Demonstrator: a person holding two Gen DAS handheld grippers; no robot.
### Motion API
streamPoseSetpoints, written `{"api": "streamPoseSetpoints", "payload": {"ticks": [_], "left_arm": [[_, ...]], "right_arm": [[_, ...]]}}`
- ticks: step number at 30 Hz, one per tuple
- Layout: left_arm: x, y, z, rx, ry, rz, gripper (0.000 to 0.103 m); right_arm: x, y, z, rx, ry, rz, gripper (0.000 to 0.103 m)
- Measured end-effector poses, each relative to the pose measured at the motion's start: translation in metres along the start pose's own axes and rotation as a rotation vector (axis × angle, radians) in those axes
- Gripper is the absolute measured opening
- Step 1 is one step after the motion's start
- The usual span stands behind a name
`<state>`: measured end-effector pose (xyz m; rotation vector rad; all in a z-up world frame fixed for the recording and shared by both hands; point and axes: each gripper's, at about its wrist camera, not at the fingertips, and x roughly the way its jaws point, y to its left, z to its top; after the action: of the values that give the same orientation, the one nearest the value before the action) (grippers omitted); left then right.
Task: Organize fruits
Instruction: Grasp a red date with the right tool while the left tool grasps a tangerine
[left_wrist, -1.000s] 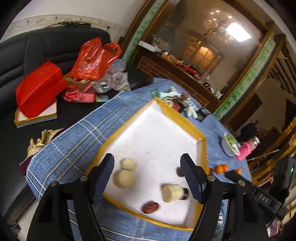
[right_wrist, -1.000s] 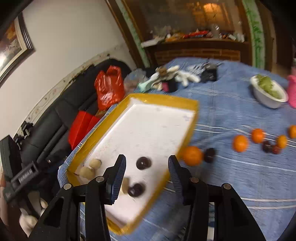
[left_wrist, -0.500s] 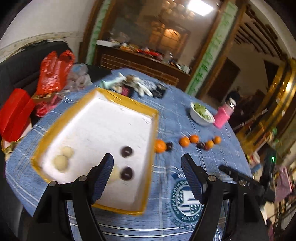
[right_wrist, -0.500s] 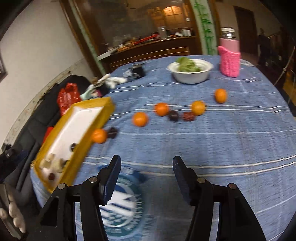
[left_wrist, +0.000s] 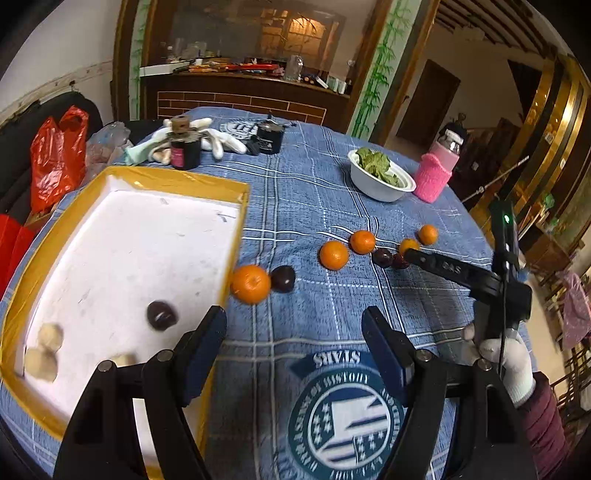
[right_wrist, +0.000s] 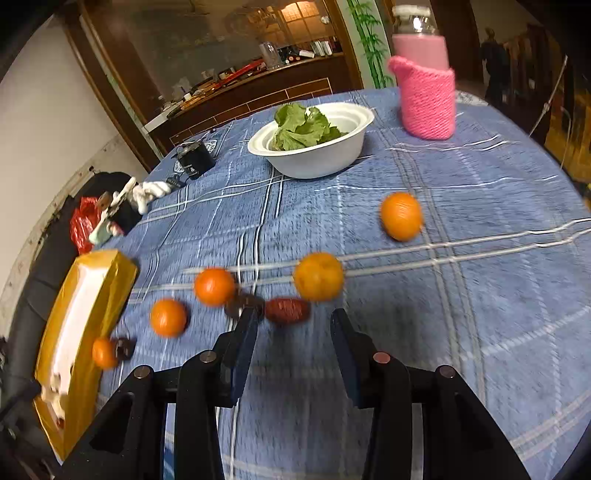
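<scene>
Left claw (left_wrist: 293, 343): spread wide with nothing between its fingers, hanging over the blue checked cloth beside the tray's near right corner.
Right claw (right_wrist: 291, 332): its jaws have just been closing but are apart and pinch nothing; it hangs just short of the red date (right_wrist: 287, 311), which lies beyond the tips. In the left view it shows from the side, held by a hand in a white glove (left_wrist: 508, 354).
Tray (left_wrist: 177, 179): yellow rim, white floor, on the left part of the table (left_wrist: 306, 192); it holds a dark plum (left_wrist: 161, 315) and three pale lumps (left_wrist: 50, 336) near its left corner.
Oranges: one (left_wrist: 250, 283) touches the tray's right wall, with a dark fruit (left_wrist: 283, 278) touching it; four more lie in a loose row across the cloth.
Middle of row: a dark fruit (right_wrist: 242, 304) and the red date lie side by side between two oranges.
Bowl (right_wrist: 314, 157): white, with green leaves, farther back.
Bottle (right_wrist: 424, 92): in a pink knitted sleeve, right of the bowl.
</scene>
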<state>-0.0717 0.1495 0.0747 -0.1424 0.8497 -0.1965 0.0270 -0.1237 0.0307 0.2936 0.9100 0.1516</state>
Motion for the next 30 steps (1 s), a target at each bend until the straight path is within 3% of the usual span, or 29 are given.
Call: {"api": "streamPoseSetpoints", "payload": {"ticks": [7, 9, 11, 17, 22, 26, 30], "left_arm": [[0.049, -0.029, 0.023, 0.071, 0.015, 0.007, 0.075], [0.065, -0.036, 0.031, 0.077, 0.011, -0.010, 0.074], [0.082, -0.042, 0.038, 0.077, 0.016, -0.021, 0.074], [0.124, -0.051, 0.047, 0.093, 0.048, 0.007, 0.073], [0.154, -0.048, 0.043, 0.096, 0.120, -0.015, 0.050], [0.157, -0.056, 0.038, 0.169, 0.084, 0.040, 0.033], [0.154, -0.047, 0.039, 0.126, 0.078, -0.012, 0.032]], "right_arm": [[0.016, 0.006, 0.001, -0.029, -0.012, -0.014, 0.047], [0.017, 0.008, -0.001, -0.055, -0.007, -0.044, 0.037], [0.016, 0.008, 0.000, -0.063, -0.001, -0.019, 0.030], [0.005, -0.001, 0.004, -0.015, -0.004, 0.059, 0.030], [-0.007, -0.003, 0.008, 0.000, -0.033, 0.097, 0.031], [-0.008, 0.002, 0.007, -0.009, -0.027, 0.104, 0.031], [-0.007, 0.004, 0.007, -0.016, -0.029, 0.105, 0.031]]}}
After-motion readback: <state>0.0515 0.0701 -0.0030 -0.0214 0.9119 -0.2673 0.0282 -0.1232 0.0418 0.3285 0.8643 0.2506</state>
